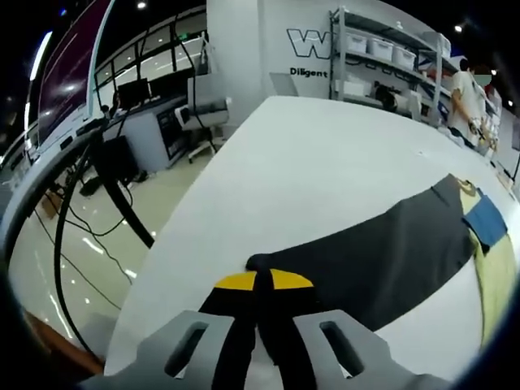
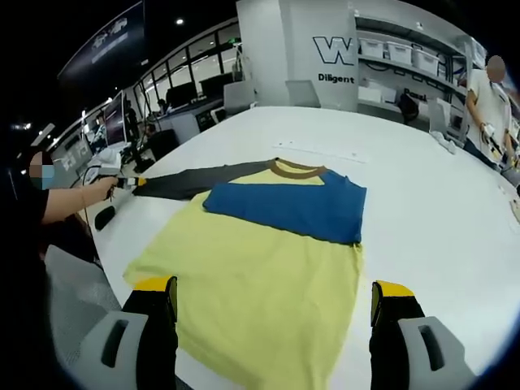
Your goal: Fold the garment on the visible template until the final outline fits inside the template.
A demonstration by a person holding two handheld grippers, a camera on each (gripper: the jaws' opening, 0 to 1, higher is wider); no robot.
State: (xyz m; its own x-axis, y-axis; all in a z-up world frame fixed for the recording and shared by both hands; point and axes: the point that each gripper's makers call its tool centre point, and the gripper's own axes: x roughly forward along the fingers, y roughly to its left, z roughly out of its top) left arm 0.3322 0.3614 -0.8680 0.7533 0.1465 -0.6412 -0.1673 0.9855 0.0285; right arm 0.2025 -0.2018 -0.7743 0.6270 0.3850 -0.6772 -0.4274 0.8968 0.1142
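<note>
Garment (image 2: 268,268) lies spread on the white worktop (image 2: 431,203), dark sleeve (image 1: 382,252) stretched sideways, its cuff pinched in the closed left tongs (image 1: 262,321); right tongs (image 2: 275,313) hover open above the hem.

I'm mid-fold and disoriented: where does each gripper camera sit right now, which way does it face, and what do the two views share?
Left gripper view: at the sleeve's end near the table edge, looking along the dark sleeve toward the shirt body; the left gripper is shut on the cuff.
Right gripper view: at the hem, facing the collar across the yellow shirt; the right gripper is open; the person's hand shows.
Shared: dark sleeve, blue panel, white table.
</note>
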